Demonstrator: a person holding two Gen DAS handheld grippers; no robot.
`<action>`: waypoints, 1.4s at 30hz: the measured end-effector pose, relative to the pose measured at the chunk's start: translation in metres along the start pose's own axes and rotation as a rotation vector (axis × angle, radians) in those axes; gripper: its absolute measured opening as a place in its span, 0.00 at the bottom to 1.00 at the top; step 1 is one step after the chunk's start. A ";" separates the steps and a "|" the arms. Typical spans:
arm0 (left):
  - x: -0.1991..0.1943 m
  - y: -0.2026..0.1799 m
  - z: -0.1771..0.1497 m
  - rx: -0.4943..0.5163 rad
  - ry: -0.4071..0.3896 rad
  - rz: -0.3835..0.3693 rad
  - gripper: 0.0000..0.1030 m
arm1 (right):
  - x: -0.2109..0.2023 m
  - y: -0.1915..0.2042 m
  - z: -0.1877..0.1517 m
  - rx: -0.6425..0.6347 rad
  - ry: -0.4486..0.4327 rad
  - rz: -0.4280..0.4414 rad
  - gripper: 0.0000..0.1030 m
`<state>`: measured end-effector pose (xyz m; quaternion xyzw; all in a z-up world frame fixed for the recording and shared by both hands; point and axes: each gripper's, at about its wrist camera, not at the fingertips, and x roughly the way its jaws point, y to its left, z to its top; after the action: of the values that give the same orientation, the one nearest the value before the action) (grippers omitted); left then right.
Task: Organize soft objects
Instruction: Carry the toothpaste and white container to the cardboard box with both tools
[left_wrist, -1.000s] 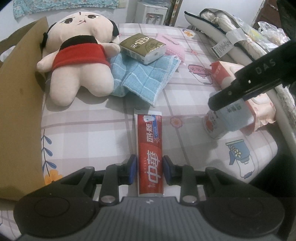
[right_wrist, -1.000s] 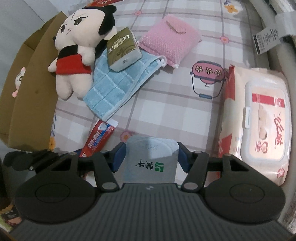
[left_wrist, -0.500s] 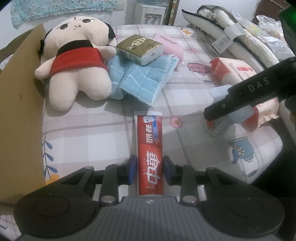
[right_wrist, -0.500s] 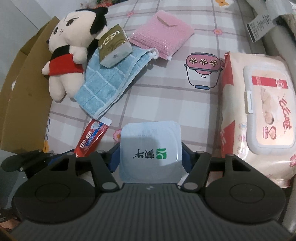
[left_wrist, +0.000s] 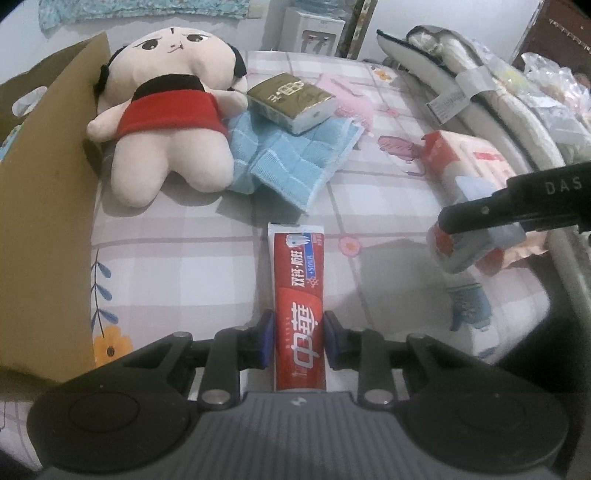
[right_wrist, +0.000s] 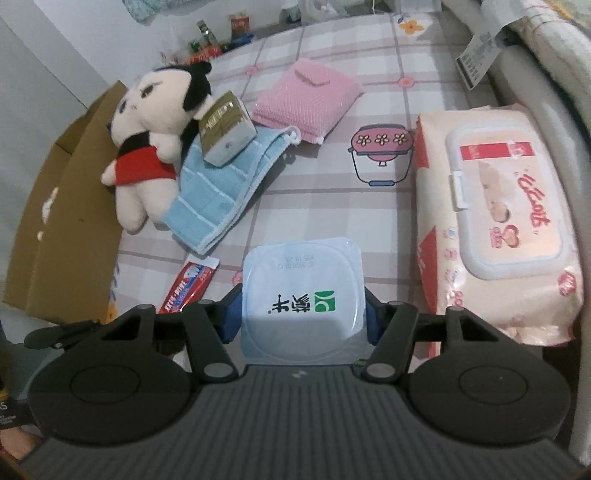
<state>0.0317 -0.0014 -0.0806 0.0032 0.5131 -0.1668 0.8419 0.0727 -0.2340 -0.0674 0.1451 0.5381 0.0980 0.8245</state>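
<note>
The left gripper (left_wrist: 298, 341), jaws just closing, clamps the toothpaste tube (left_wrist: 299, 306), hiding its near end; the right gripper (right_wrist: 303, 314) clamps a yogurt cup (right_wrist: 303, 295), body hidden beneath its lid.

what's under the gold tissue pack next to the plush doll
The gold tissue pack lies on the folded blue towel, one end against the plush doll. Whether anything is tucked beneath the towel cannot be seen; its folds cover that.

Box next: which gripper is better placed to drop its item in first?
Left, probably. The left gripper, shut on the toothpaste tube, sits right beside the cardboard box. The right gripper holds the yogurt cup farther away, near the wet wipes pack.
</note>
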 end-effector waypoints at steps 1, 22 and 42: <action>-0.004 0.000 -0.001 -0.005 -0.005 -0.010 0.27 | -0.005 0.000 -0.001 0.003 -0.010 0.004 0.58; -0.189 0.069 0.022 -0.194 -0.386 -0.048 0.27 | -0.110 0.119 0.025 -0.205 -0.188 0.177 0.58; -0.138 0.267 0.045 -0.367 -0.075 0.306 0.27 | 0.036 0.344 0.095 -0.389 0.117 0.355 0.58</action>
<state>0.0885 0.2809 0.0153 -0.0784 0.4970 0.0588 0.8622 0.1726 0.0876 0.0562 0.0703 0.5221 0.3510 0.7741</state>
